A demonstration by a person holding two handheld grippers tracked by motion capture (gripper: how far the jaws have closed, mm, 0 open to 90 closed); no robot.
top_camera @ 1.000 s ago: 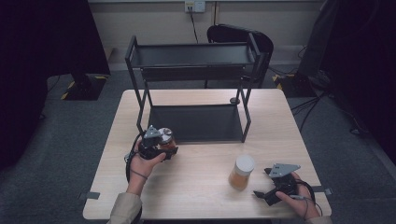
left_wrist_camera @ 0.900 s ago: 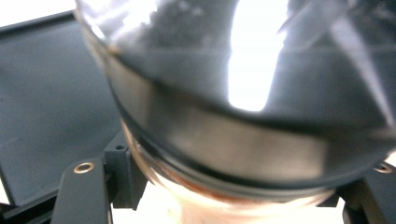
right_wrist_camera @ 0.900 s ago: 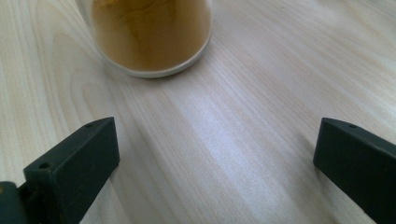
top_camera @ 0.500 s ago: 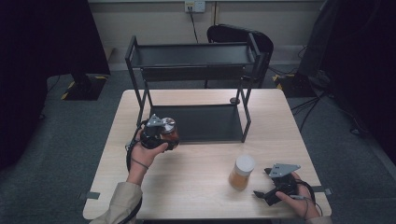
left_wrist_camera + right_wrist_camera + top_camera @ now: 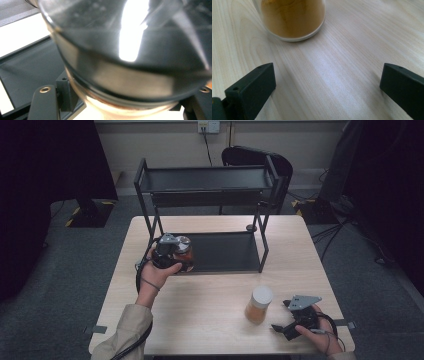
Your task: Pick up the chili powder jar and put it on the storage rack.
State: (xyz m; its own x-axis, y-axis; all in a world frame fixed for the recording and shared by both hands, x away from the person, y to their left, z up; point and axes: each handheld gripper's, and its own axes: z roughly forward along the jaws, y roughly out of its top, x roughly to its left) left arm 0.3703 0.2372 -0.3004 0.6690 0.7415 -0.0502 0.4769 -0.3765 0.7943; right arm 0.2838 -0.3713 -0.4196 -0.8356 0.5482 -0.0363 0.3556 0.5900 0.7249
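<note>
Clamped in the left hand-held gripper (image 5: 175,251): a dark-filled jar (image 5: 183,254) with a shiny lid (image 5: 130,50), held at the left front edge of the black shelf rack's (image 5: 210,195) lower tray. Just ahead of the right hand-held gripper (image 5: 289,317), jaws spread wide and empty, resting low: a white-capped jar of tan powder (image 5: 258,304). Underneath, a pale wooden bench (image 5: 200,300); beyond, grey floor, a chair

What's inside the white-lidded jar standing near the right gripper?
The jar holds an orange-brown powder, seen through its clear wall. The white lid hides the top, so the surface and fill level can't be judged.
</note>
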